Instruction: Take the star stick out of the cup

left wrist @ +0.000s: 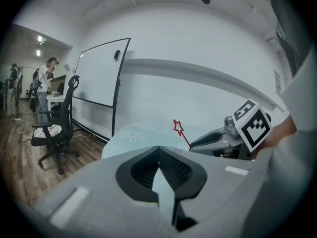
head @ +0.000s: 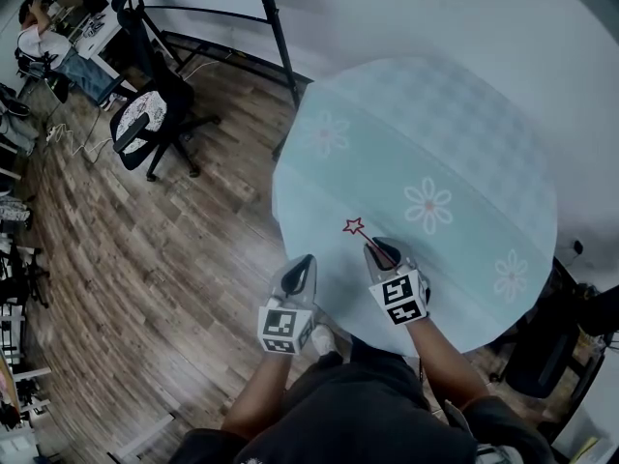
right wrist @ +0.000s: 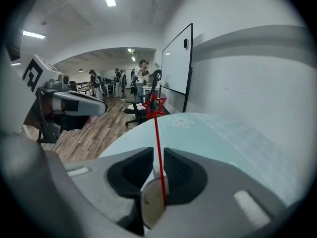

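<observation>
The star stick is a thin red rod topped by an outlined red star (head: 354, 226) (left wrist: 178, 127) (right wrist: 154, 106). It rises from a small beige cup (right wrist: 150, 207) wedged deep between my right gripper's jaws. My right gripper (head: 373, 248) (right wrist: 158, 151) (left wrist: 193, 145) hovers over the near part of the round pale blue flowered table (head: 484, 133), shut on the cup, with the rod running up the narrow gap between its pads. My left gripper (head: 308, 260) (left wrist: 158, 148) (right wrist: 104, 108) is to its left at the table's near-left edge, shut and holding nothing. The cup is hidden in the head view.
A black office chair (head: 145, 119) stands on the wooden floor to the table's left. A whiteboard stand (head: 276, 27) is beyond the table's far-left edge. People are at desks far off (head: 39, 37). Dark furniture (head: 542, 346) sits at the near right.
</observation>
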`<action>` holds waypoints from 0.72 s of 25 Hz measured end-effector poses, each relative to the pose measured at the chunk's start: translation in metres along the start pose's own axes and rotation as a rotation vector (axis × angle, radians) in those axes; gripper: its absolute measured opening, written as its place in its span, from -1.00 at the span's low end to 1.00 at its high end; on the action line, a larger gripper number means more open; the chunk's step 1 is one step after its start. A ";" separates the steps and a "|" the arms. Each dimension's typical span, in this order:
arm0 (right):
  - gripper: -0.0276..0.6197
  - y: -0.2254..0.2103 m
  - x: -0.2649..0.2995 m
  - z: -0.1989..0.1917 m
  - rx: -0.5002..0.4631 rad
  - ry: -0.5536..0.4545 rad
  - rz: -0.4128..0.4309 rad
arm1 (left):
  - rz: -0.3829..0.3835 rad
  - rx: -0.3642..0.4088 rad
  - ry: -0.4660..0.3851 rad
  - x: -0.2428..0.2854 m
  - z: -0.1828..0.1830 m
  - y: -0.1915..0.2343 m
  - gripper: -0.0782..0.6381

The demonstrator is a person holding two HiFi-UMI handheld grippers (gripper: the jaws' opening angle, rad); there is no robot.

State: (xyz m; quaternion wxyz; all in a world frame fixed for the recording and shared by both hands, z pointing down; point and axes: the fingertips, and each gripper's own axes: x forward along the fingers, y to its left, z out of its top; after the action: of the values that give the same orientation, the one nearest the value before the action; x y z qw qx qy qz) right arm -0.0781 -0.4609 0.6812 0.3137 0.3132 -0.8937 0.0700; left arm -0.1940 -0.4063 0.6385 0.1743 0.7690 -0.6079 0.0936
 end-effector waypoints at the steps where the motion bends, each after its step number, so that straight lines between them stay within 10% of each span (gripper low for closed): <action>1: -0.71 0.000 0.000 0.000 0.000 -0.001 -0.005 | 0.000 -0.001 0.002 -0.002 -0.002 0.001 -0.77; 18: -0.85 -0.002 -0.014 0.014 0.032 -0.062 -0.078 | 0.010 0.002 -0.014 -0.023 -0.007 0.014 -0.77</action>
State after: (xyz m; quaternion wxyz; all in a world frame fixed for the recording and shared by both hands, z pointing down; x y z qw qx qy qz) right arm -0.0753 -0.4598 0.6610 0.2835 0.3548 -0.8887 0.0620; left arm -0.2129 -0.3862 0.6387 0.1687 0.7669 -0.6126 0.0898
